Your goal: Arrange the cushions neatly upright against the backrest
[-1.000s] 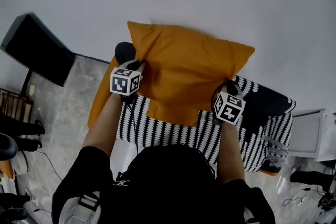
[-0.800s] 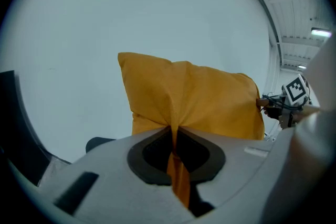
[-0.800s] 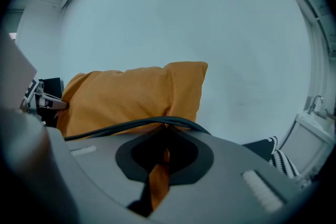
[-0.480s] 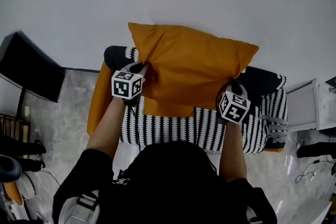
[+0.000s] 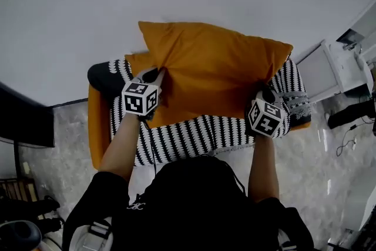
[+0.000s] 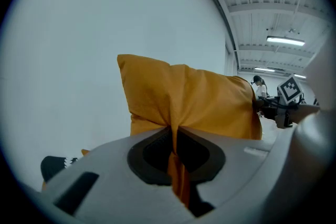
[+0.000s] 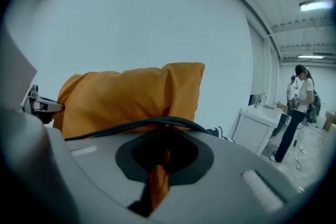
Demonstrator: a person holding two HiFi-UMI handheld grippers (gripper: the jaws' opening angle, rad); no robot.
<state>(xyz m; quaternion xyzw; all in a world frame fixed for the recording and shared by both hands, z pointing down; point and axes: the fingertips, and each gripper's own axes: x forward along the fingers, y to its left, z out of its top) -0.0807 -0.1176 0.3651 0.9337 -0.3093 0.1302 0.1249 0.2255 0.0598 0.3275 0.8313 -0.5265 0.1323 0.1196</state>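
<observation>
A large orange cushion point(image 5: 214, 76) hangs in the air between my two grippers, above a sofa draped with a black-and-white patterned throw point(image 5: 194, 138). My left gripper point(image 5: 154, 80) is shut on the cushion's left edge; orange fabric point(image 6: 176, 113) is pinched between its jaws. My right gripper point(image 5: 262, 97) is shut on the cushion's lower right corner, with a fold of orange cloth point(image 7: 157, 176) caught between its jaws. The cushion point(image 7: 131, 97) stands out against the white wall in the right gripper view. The sofa's backrest is hidden behind the cushion.
The sofa's orange frame point(image 5: 95, 132) shows at the left, a dark cushion point(image 5: 104, 74) at its left end. A white cabinet point(image 5: 320, 70) stands to the right of the sofa. A person point(image 7: 296, 107) stands far right in the right gripper view. A white wall is behind.
The cushion and both grippers have stayed together while the view swung, so the sofa now lies more squarely under the cushion. The cushion sits slightly higher and wider in view. Both grips are unchanged.
</observation>
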